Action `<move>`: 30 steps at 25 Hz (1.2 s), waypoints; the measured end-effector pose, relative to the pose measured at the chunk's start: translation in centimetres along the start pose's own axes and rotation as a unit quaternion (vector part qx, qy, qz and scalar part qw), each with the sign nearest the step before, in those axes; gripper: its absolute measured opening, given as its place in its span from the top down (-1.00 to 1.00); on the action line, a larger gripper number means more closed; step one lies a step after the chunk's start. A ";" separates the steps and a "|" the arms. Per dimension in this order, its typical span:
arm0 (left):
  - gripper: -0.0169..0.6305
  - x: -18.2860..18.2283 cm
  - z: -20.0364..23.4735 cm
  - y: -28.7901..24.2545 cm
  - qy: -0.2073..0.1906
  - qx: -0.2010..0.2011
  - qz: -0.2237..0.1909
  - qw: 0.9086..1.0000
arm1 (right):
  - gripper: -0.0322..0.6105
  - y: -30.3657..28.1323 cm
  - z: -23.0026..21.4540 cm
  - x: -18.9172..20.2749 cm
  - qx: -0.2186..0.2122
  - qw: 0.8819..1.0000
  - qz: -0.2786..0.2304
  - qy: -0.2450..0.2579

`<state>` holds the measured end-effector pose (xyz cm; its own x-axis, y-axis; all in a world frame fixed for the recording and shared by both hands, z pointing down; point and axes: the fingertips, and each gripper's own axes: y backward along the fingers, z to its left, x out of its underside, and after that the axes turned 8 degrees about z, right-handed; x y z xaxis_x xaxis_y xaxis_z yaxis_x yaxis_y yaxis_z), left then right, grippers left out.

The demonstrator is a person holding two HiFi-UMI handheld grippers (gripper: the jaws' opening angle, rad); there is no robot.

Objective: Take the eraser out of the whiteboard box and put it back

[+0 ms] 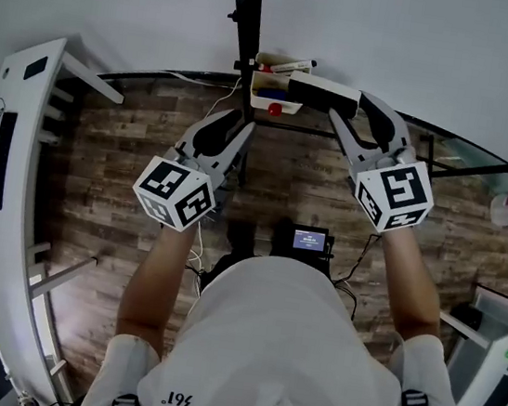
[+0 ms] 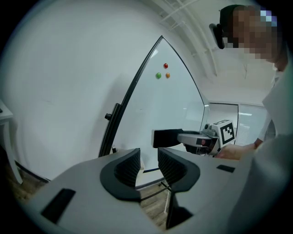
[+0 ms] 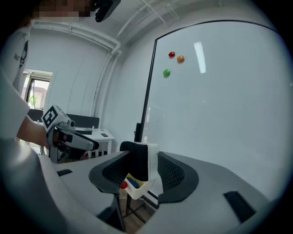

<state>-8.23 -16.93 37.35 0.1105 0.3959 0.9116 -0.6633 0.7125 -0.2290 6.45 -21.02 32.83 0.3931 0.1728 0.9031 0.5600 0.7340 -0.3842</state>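
Left tool: the left tool (image 2: 149, 161) is held out level in front of the person. Its jaws stand a narrow gap apart with nothing between them, only floor and frame beyond. It takes no part in the grip.

Right tool: the right tool (image 3: 146, 167) is clamped on the eraser (image 3: 138, 157). The black felt lies against one pad and the white back against the other. In the head view it reaches further forward than the left one.

Eraser: it is out of the box and clear of it. In the head view it sits just beside the box's right edge, and the right gripper view shows it above the box. No part of it rests inside.

Whiteboard box: the whiteboard box (image 1: 291, 107) is a small white tray fixed to the black upright at the board's edge. A marker lies along its top, with something blue and a red piece inside. There looks to be room left for the eraser.

Whiteboard: the whiteboard (image 3: 219, 96) stands behind. Its surface is bare apart from three small magnets (image 3: 171, 55), red, orange and green, near the top.

Floor: a wood-plank floor (image 1: 110, 224) lies below, well clear of everything.

Done so far: taking the eraser out looks complete, judging by where it is held.

Still left: the return. The eraser has to go down into the box and the right tool has to let go.
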 end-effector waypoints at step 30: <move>0.56 5.2 5.5 -6.3 0.033 -0.014 0.069 0.997 | 0.26 -9.8 0.2 5.6 -0.034 0.993 0.098 0.063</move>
<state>-7.54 -22.59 45.42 0.0693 0.5280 0.8464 -0.6542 0.6646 -0.3611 2.95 -27.12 41.70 0.5848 0.2213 0.7804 0.5099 0.6480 -0.5658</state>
